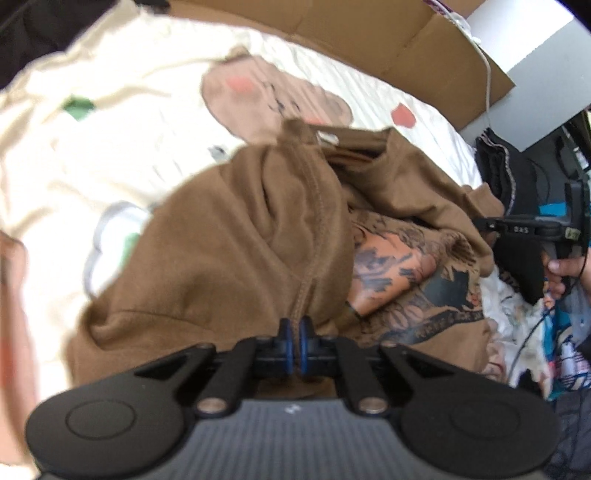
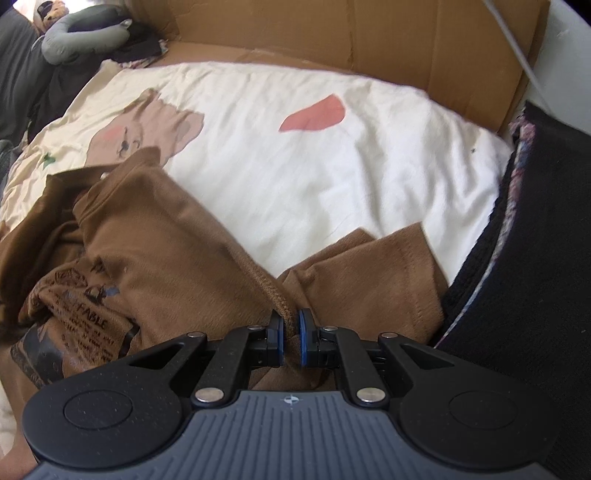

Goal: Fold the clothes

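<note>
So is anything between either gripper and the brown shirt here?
Nothing visible. The left gripper and the right gripper are each already shut on a fold of the brown shirt, which lies crumpled on the cream bedspread.

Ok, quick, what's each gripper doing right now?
Left gripper: closed on the brown shirt.
Right gripper: closed on the brown shirt's edge.

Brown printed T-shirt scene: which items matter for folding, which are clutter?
Job: brown printed cotton T-shirt; left claw and right claw, both shut on its fabric.
Lying about: cream bear-print bedsheet; brown cardboard sheet; grey neck pillow; black knitted cloth.
</note>
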{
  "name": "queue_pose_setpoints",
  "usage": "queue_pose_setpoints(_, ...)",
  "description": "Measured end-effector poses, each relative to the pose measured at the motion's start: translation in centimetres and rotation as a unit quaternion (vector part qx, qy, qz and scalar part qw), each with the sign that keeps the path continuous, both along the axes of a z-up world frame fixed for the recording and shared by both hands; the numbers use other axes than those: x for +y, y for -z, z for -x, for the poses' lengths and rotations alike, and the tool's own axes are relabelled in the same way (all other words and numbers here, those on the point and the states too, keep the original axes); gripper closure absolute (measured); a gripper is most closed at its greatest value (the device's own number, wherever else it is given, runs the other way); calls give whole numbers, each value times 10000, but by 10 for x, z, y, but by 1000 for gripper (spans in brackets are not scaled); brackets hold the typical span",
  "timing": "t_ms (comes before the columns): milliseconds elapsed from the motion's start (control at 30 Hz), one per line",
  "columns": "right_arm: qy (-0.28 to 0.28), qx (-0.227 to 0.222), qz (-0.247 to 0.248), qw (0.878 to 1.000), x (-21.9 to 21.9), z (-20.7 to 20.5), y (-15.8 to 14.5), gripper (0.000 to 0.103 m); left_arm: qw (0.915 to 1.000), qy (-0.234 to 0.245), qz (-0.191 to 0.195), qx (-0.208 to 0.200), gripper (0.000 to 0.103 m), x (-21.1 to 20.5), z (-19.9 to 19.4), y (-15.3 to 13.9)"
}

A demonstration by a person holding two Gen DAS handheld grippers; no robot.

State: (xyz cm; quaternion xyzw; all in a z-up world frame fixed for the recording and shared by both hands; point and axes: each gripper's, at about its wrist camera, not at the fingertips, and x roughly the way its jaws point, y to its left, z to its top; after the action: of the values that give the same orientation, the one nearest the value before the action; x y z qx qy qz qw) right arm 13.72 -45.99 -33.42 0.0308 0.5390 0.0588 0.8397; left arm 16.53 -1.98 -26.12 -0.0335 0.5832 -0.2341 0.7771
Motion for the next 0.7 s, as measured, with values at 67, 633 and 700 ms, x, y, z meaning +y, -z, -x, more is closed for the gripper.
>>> queue_pose_setpoints(67, 27, -87, 55, 9999, 1, -1, -7, 96, 9995, -11, -242, -184, 99, 6, -4, -11)
queue_pose_setpoints(633, -146, -652, 507, 9965, 25, 5, -73, 96, 9693, 403, -1942, -1454, 99, 40, -45, -120)
queue_pose_setpoints(700, -50, -701, 557, 9960, 26, 4, -80, 96, 9665, 330, -2085, -1459, 99, 43, -50, -120)
